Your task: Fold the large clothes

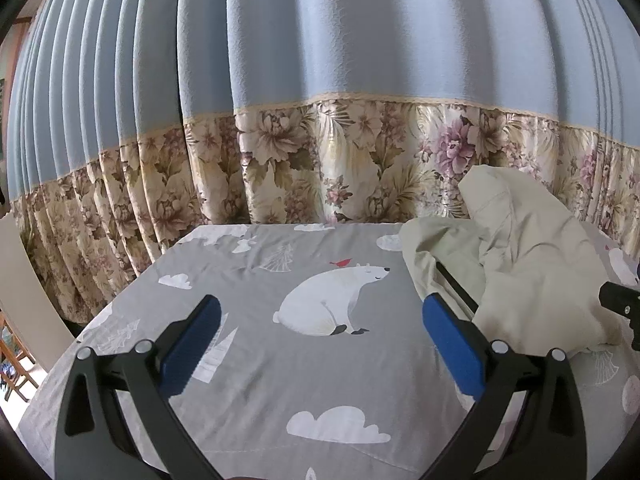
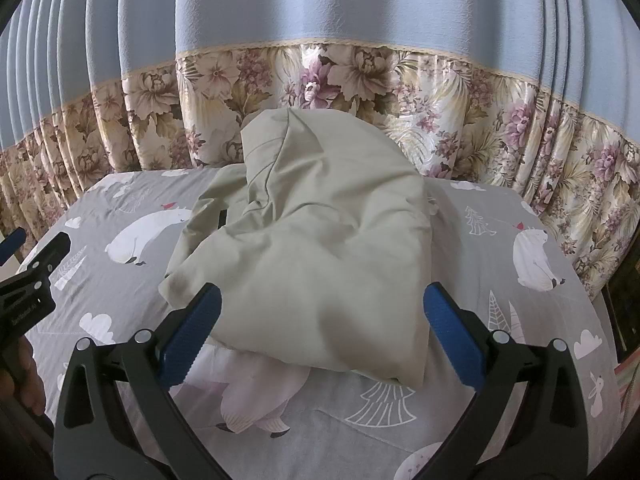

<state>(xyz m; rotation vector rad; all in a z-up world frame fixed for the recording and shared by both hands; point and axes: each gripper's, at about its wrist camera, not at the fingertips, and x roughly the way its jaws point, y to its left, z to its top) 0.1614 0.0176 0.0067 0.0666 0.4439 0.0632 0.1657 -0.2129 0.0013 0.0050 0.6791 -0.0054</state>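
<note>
A pale beige garment (image 2: pixel 320 248) lies crumpled in a heap on the grey bear-print sheet (image 2: pixel 460 380). It also shows in the left wrist view (image 1: pixel 532 272), at the right. My right gripper (image 2: pixel 320 320) is open and empty, its blue pads either side of the heap's near edge, just above it. My left gripper (image 1: pixel 320 328) is open and empty over bare sheet (image 1: pixel 260 380), to the left of the garment. The left gripper also shows at the left edge of the right wrist view (image 2: pixel 32 264).
A blue curtain with a floral band (image 1: pixel 320 160) hangs close behind the bed's far edge. The bed's left edge drops off (image 1: pixel 60 360), with a white panel and wooden furniture beyond. A dark object (image 2: pixel 624 300) stands at the right edge.
</note>
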